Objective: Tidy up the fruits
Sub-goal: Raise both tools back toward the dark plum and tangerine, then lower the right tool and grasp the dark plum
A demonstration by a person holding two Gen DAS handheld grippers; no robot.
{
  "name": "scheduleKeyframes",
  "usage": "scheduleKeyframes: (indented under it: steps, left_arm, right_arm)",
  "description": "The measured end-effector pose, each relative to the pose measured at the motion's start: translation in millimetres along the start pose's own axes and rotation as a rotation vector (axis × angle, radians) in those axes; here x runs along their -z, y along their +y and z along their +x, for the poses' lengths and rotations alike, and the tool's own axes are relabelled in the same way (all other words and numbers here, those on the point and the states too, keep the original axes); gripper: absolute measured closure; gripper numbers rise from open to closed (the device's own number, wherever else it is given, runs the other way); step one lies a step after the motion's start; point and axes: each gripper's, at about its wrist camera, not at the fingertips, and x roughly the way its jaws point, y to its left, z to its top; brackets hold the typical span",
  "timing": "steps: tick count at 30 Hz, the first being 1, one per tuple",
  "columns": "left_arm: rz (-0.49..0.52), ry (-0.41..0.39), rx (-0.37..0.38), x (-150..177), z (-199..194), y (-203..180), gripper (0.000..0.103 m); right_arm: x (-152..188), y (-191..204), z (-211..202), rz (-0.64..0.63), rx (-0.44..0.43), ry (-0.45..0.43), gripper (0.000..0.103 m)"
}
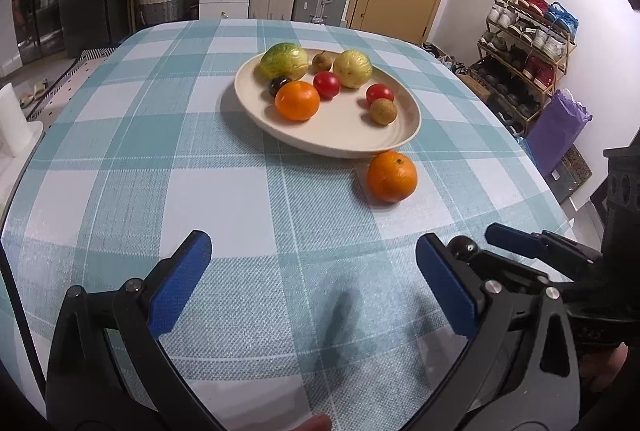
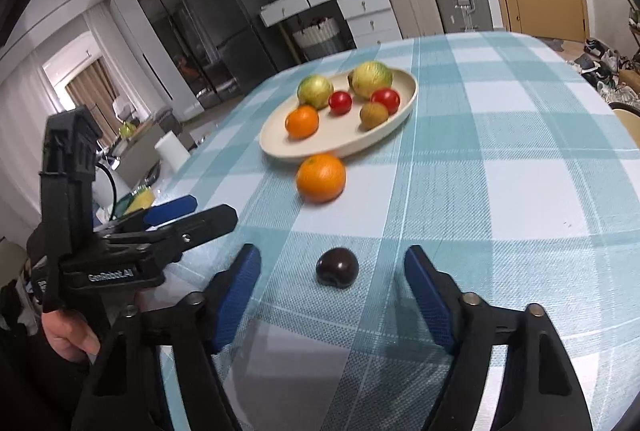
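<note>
Our left gripper [image 1: 314, 281] gapes wide over bare checked tablecloth [image 1: 120, 151]; our right gripper [image 2: 332, 289] stands open around a dark plum [image 2: 337, 267], not touching it; beyond, an orange [image 2: 321, 178] lies against the fruit plate [image 2: 348, 147]

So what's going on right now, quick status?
Both tools open, left empty. Right flanks dark plum, not gripping. One orange off plate. Path clear.
</note>
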Motion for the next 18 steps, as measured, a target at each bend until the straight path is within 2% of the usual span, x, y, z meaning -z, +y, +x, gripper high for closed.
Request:
scheduleKeyframes:
  steps: [1, 3, 4, 5, 6, 8, 18]
  left_arm:
    - [-0.002, 0.003, 0.003, 0.5, 0.9, 0.9, 0.001]
    - [-0.005, 0.010, 0.005, 0.8, 2.7, 1.9, 0.001]
    - [-0.006, 0.012, 0.006, 0.8, 3.4, 2.2, 0.001]
    - [-0.007, 0.013, 0.007, 0.8, 4.1, 2.4, 0.001]
    - [-0.005, 0.016, 0.007, 0.6, 4.9, 2.2, 0.001]
    - [-0.013, 0.011, -0.001, -0.8, 5.0, 3.1, 0.001]
    - [-0.017, 0.031, 0.003, -16.9, 20.2, -5.0, 0.001]
  right_arm:
    - [0.9, 0.6, 1.9, -0.002, 0.007, 0.008, 0.033]
    - [1.2, 1.4, 8.0, -0.004, 0.015, 0.031, 0.045]
    - [1.4, 1.5, 9.7, -0.008, 0.019, 0.039, 0.048]
    - [2.0, 2.1, 12.1, -0.012, 0.030, 0.049, 0.054]
    - [2.4, 2.4, 15.3, -0.014, 0.035, 0.063, 0.066]
    - [2.6, 2.8, 20.3, -0.021, 0.042, 0.082, 0.076]
    - [-0.9, 1.7, 9.0, -0.014, 0.030, 0.041, 0.078]
